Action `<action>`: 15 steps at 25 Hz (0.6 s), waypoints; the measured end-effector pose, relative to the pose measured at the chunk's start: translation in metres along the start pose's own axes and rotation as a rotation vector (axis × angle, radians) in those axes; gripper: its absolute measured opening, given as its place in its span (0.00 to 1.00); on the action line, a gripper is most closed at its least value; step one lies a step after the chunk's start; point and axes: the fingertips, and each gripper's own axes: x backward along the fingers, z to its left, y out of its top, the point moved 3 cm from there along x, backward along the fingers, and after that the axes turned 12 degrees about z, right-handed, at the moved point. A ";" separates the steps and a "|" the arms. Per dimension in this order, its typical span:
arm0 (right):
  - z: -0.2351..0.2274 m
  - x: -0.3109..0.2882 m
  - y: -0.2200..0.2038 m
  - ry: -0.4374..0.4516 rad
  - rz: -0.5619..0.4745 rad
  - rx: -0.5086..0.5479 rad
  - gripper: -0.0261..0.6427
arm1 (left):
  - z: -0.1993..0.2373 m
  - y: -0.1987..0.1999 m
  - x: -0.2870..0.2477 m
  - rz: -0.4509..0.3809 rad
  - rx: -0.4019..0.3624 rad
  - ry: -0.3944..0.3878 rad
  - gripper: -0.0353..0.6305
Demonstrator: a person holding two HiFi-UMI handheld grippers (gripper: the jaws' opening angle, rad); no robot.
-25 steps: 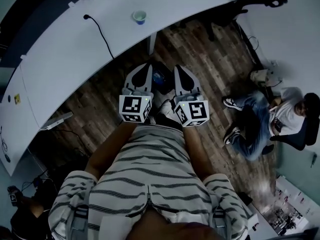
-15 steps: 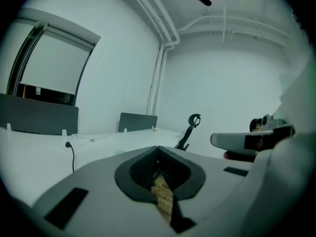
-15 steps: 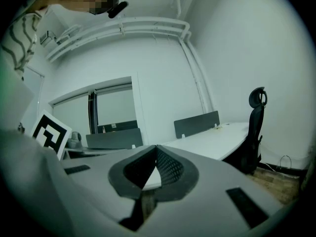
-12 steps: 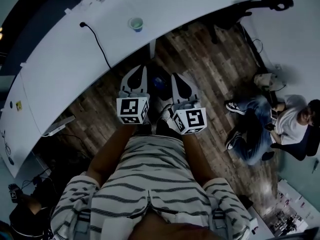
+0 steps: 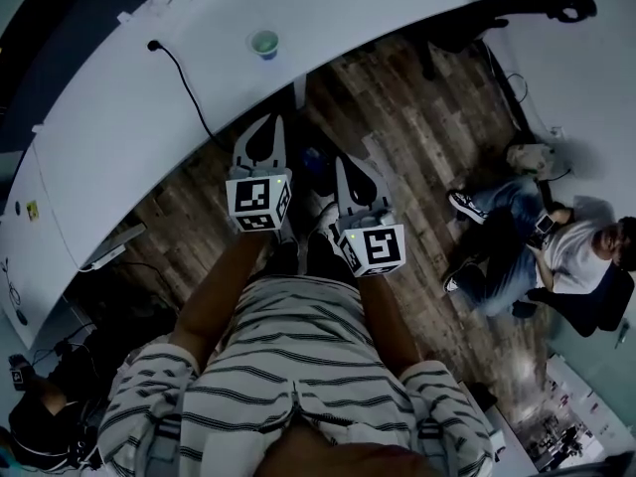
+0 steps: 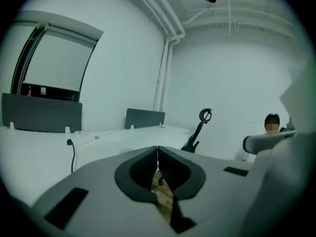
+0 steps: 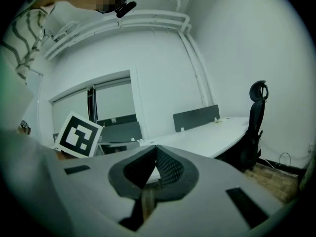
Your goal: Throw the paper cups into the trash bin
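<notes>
Paper cup (image 5: pixel 263 44) stood upright on the far desk (image 5: pixel 119 117), well ahead of the left gripper (image 5: pixel 270 127), which was nearer than the right gripper (image 5: pixel 346 165). Both jaws were closed and empty.

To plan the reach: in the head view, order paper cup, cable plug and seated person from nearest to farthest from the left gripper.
1. paper cup, on the table ahead of the left gripper
2. cable plug, on the table, left
3. seated person, far right

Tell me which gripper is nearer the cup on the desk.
The left gripper: its tips lie closest to the paper cup; the right gripper sits farther back.
</notes>
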 end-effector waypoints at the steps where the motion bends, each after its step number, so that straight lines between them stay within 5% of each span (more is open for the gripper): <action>1: -0.002 0.000 -0.002 0.000 0.004 -0.009 0.05 | 0.002 -0.001 -0.005 0.001 -0.001 0.007 0.09; 15: -0.009 -0.006 -0.025 -0.011 0.051 -0.029 0.05 | 0.046 -0.019 -0.070 0.022 0.006 0.098 0.09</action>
